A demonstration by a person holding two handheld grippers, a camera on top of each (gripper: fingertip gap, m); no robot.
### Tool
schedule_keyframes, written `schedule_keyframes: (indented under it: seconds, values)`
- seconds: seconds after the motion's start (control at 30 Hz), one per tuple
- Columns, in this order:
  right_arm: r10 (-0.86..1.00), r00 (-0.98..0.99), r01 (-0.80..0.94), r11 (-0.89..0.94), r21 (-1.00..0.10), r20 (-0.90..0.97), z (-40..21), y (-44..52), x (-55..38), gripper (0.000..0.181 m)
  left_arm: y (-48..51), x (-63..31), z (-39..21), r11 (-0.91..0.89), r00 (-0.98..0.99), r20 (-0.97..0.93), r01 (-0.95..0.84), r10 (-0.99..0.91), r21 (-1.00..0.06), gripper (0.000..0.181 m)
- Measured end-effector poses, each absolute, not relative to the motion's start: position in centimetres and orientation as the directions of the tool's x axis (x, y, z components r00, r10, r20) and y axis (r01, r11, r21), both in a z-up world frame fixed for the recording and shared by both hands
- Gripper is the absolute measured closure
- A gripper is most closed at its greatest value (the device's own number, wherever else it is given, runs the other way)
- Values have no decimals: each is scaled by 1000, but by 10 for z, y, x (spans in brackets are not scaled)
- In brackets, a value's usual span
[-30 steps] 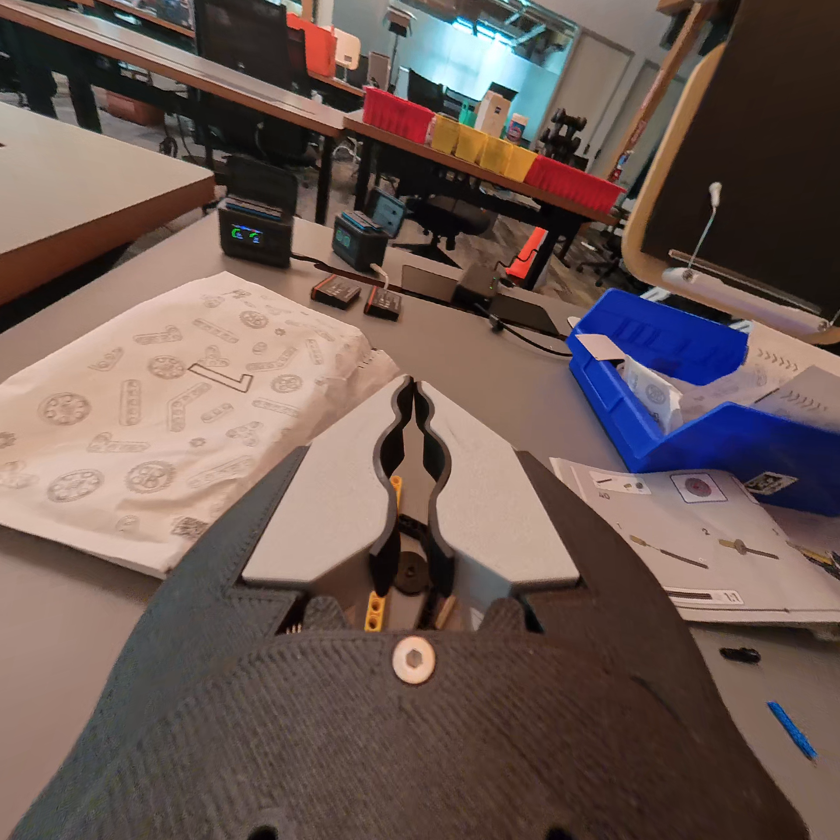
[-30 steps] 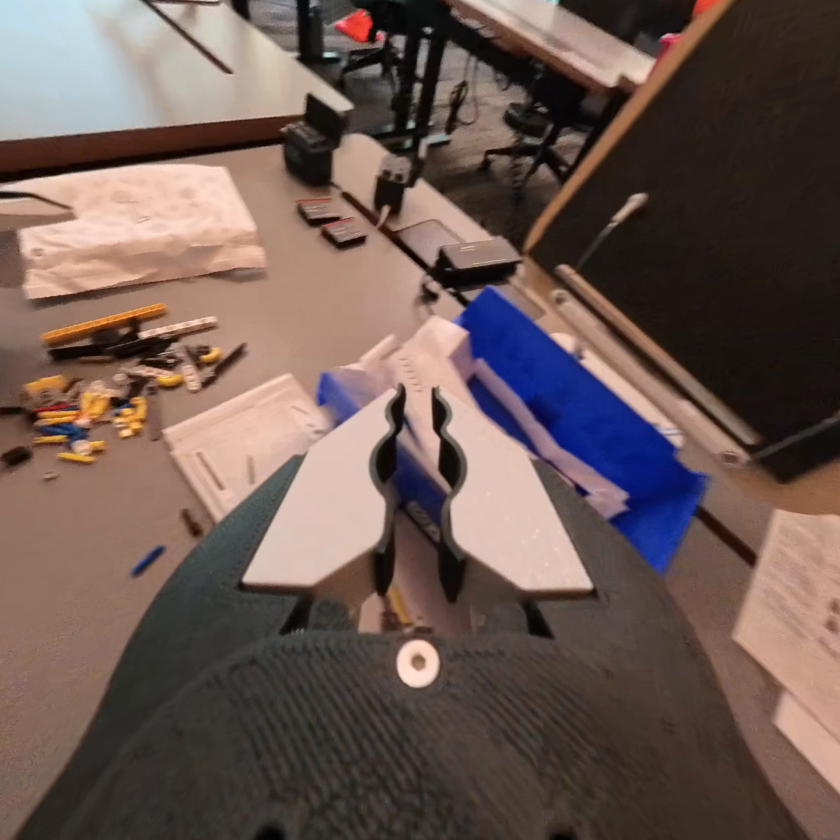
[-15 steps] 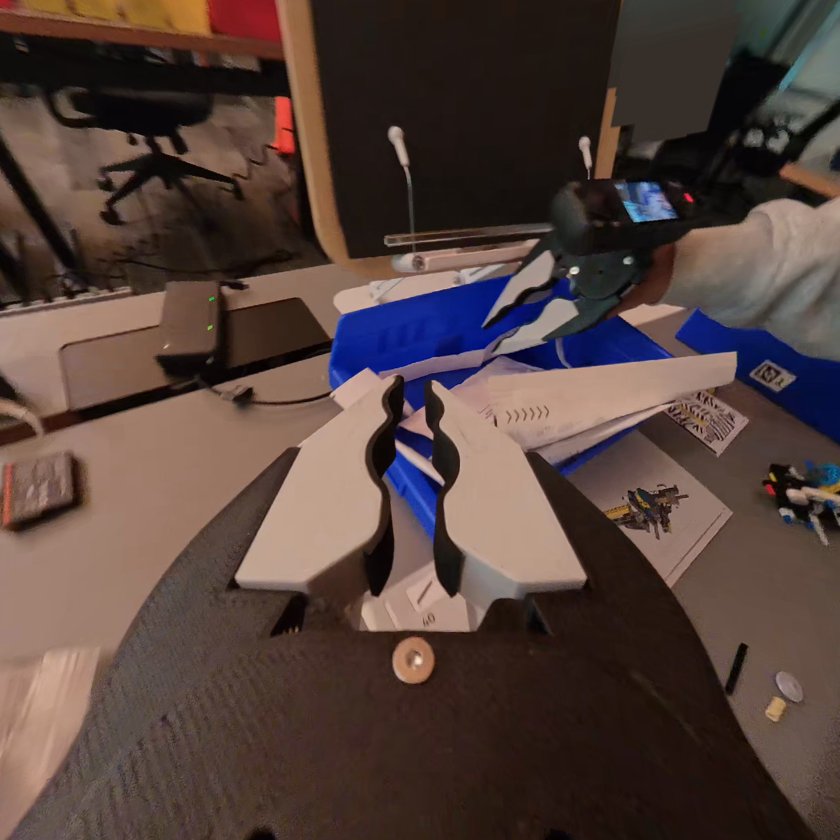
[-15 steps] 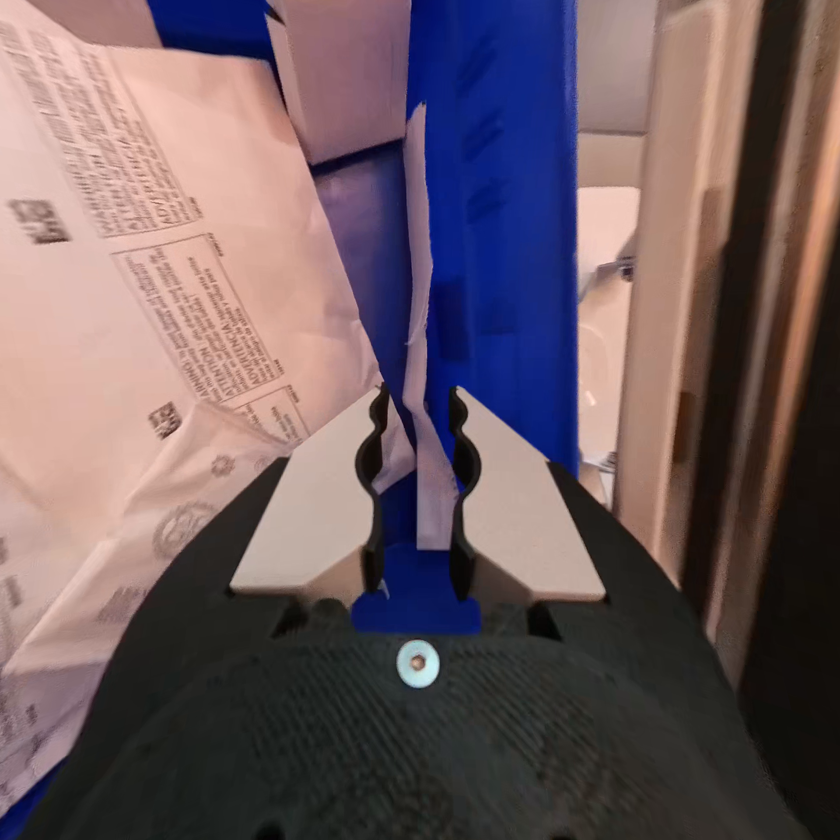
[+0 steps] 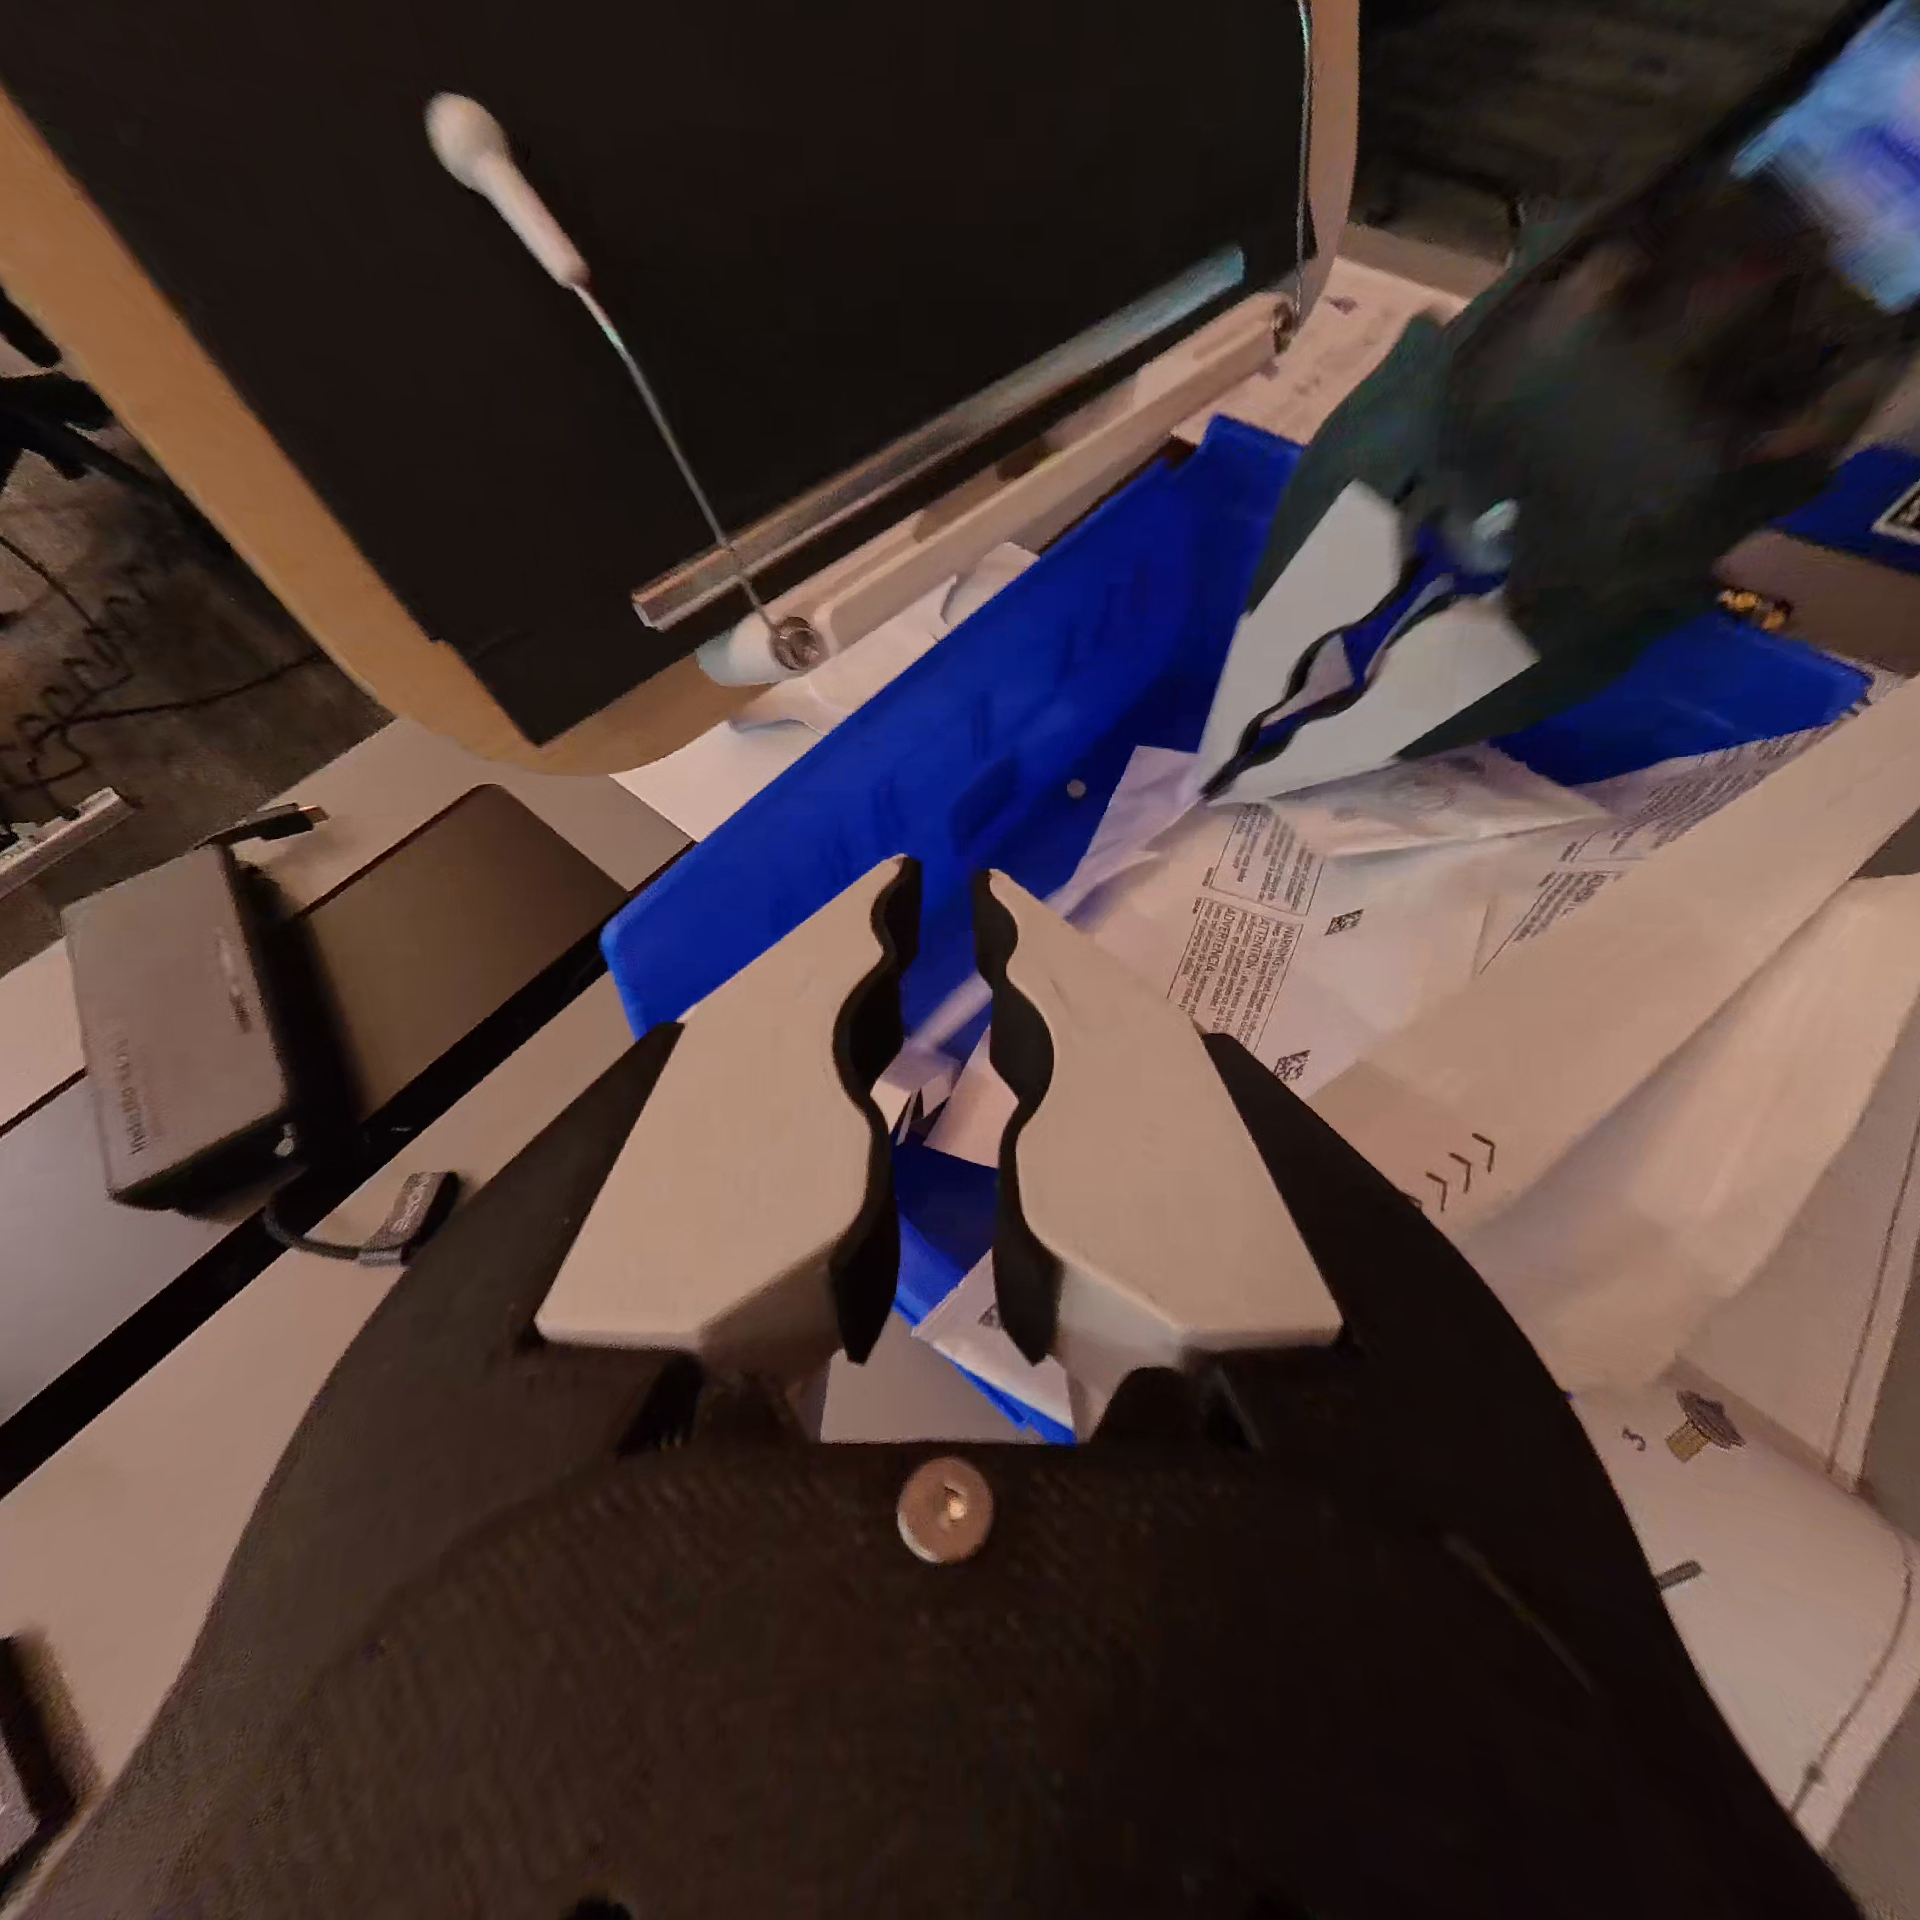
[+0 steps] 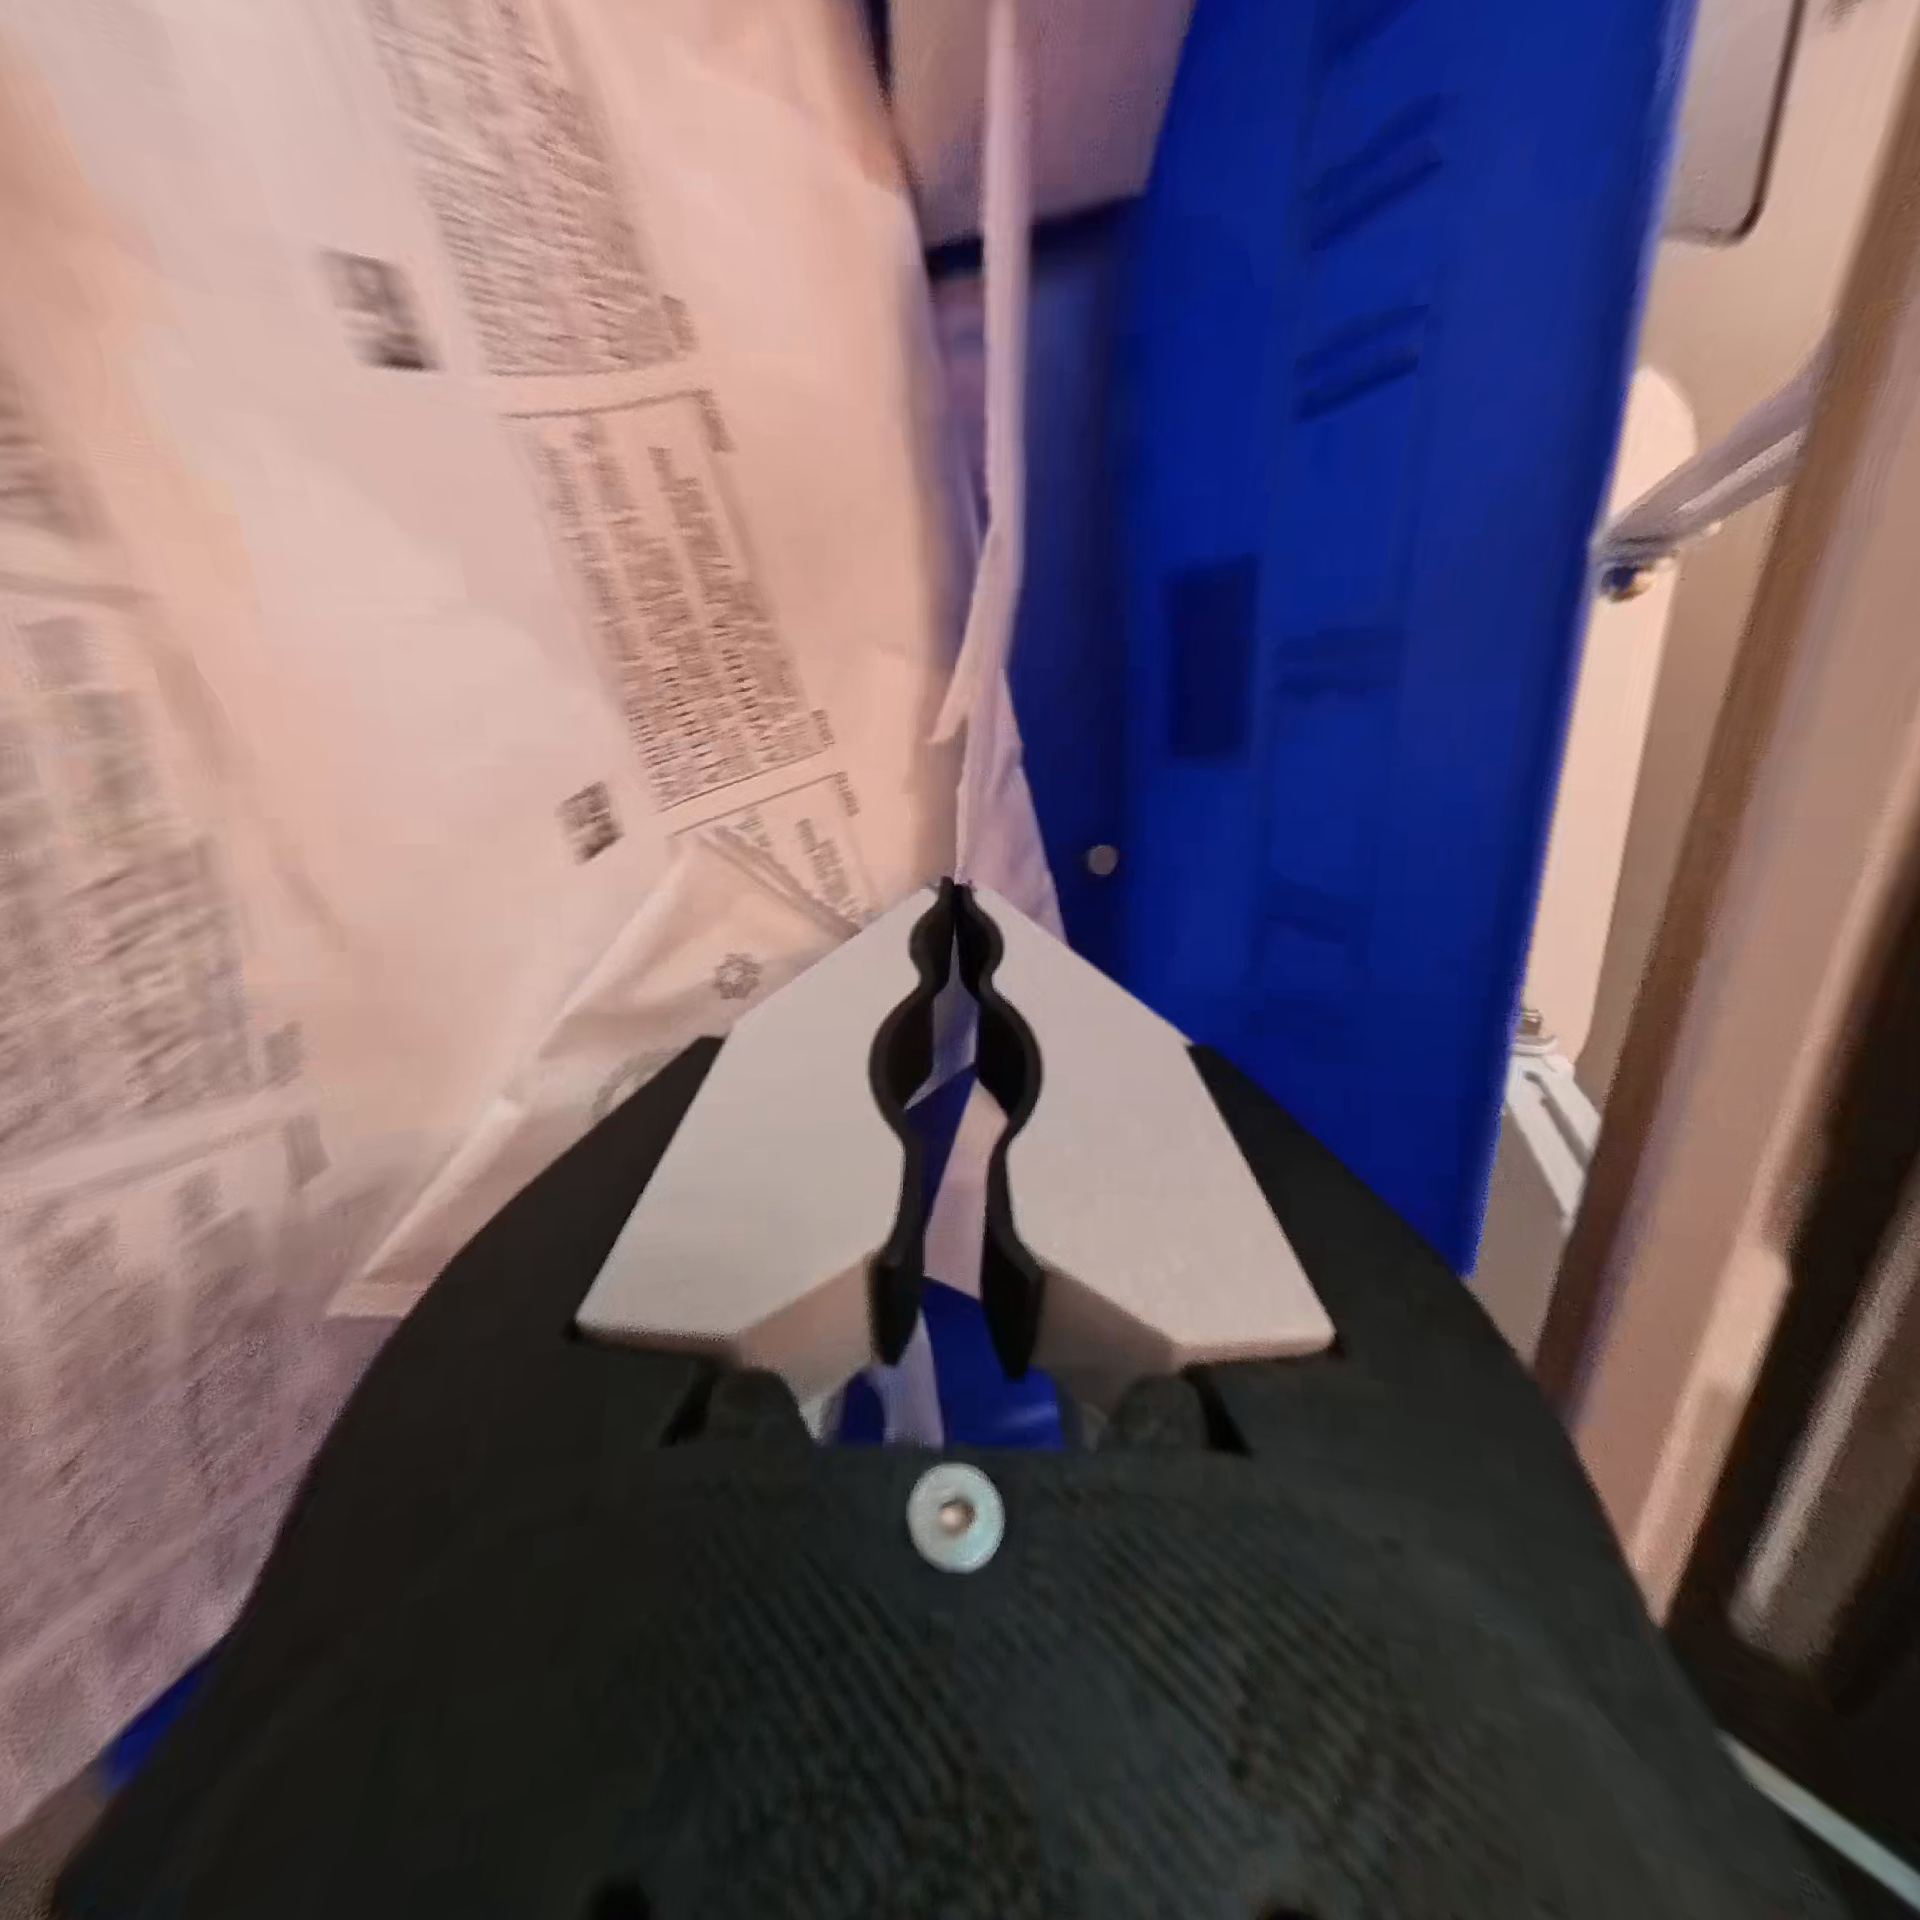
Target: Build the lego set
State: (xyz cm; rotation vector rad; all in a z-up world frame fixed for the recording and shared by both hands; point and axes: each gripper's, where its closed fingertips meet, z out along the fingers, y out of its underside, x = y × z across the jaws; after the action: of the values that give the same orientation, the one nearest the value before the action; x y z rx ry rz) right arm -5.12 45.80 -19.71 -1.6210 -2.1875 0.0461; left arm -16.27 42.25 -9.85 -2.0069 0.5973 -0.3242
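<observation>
Your right hand-held gripper point(image 6: 954, 894) deep in blue bin point(image 6: 1351, 623), tips pinched on thin edge of white paper bag point(image 6: 987, 582) – sheet runs straight ahead, along fingers, beside bin wall; left hand-held gripper point(image 5: 945, 883) narrowly parted, empty, hovering at bin's near end above worktop point(image 5: 208, 1403); right nearer – lift likely upward, clear of printed bags point(image 5: 1351, 914).

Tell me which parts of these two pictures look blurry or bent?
Left wrist view: the right gripper is smeared over the blue bin, and the dark panel's wooden edge looks bowed. Right wrist view: the printed paper bags are streaked.
</observation>
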Motion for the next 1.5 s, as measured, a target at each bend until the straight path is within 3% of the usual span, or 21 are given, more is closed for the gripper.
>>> schedule_keyframes:
  seconds: [0.2, 0.33, 0.4, 0.5, 0.6, 0.7, 0.87, 1.0, 1.13, 1.3, 1.4, 1.5]
  values:
    - [947, -221, 812, 311, -494, 233, -138, 406, -20, 181, 433, -130, -102, -365, 773, -71, -376, -630, -851, 171]
    - [964, -137, 803, 242, -544, 227, -130, 405, -7, 181, 453, -107, -130, -349, 705, -196, -549, -682, -759, 173]
    - [975, -104, 785, 200, -586, 194, -126, 406, -9, 181, 453, -92, -145, -392, 685, -140, -558, -715, -732, 173]
    - [988, -146, 783, 141, -605, 42, -127, 390, -8, 181, 433, -71, -153, -448, 630, 14, -536, -776, -716, 176]
    - [975, -220, 798, 186, -573, 10, -130, 382, 4, 181, 433, -78, -150, -445, 644, 4, -525, -765, -726, 178]
    - [986, -156, 775, 154, -612, 51, -119, 395, 3, 170, 438, -88, -146, -479, 663, 36, -500, -747, -722, 179]
    - [998, -33, 703, -22, -711, -63, -95, 404, -9, 159, 441, -96, -120, -418, 691, -34, -475, -722, -774, 177]
    - [995, 102, 688, -55, -724, 22, -82, 425, -16, 157, 427, -136, -83, -389, 818, -104, -377, -566, -840, 179]
    - [956, 271, 651, -99, -752, 109, -78, 443, -35, 158, 373, -173, -47, -416, 931, 47, -117, -363, -902, 179]
    - [875, 472, 605, -412, -681, -110, -115, 436, -69, 159, 305, -178, -44, -359, 945, 229, 135, -233, -923, 180]
    - [747, 605, 522, -633, -571, -275, -132, 441, -83, 156, 279, -168, -49, -279, 935, 260, 190, -241, -941, 181]
    - [656, 709, 489, -722, -490, -259, -149, 457, -82, 152, 262, -163, -59, -250, 935, 251, 188, -251, -950, 181]
